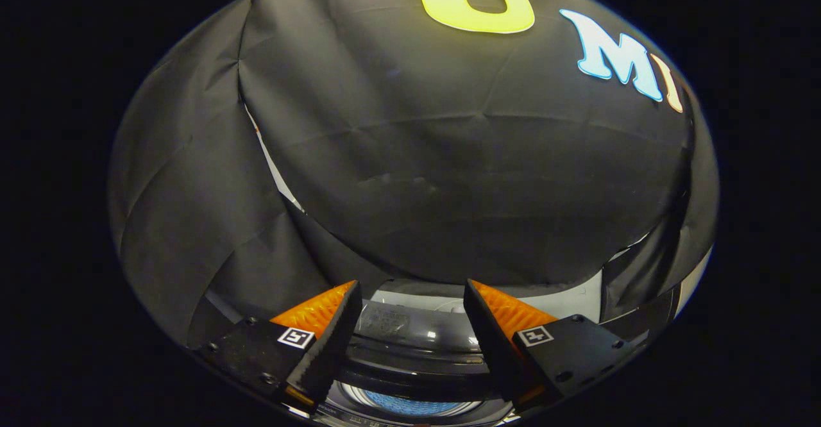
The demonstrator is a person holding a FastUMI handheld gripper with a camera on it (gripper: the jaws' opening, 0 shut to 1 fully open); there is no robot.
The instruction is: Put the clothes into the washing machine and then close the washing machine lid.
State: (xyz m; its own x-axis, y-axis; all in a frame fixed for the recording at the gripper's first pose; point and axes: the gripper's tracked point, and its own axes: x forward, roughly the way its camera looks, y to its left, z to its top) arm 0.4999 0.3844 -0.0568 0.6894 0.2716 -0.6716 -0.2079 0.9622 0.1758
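Note:
My gripper [410, 292] is open, its two fingers spread wide with nothing between them. Below and between the fingers sits the washing machine [564, 304], seen from above. Its dark lid [410, 327] stands raised at the back of the opening. Down in the drum a patch of blue cloth [414, 405] shows under the rim of the opening. The gripper hangs above the machine and points mostly at the booth wall behind it.
Black cloth wall [449, 158] rises close behind the washing machine and wraps round both sides. A seam in the cloth [269, 158] shows a pale gap on the left.

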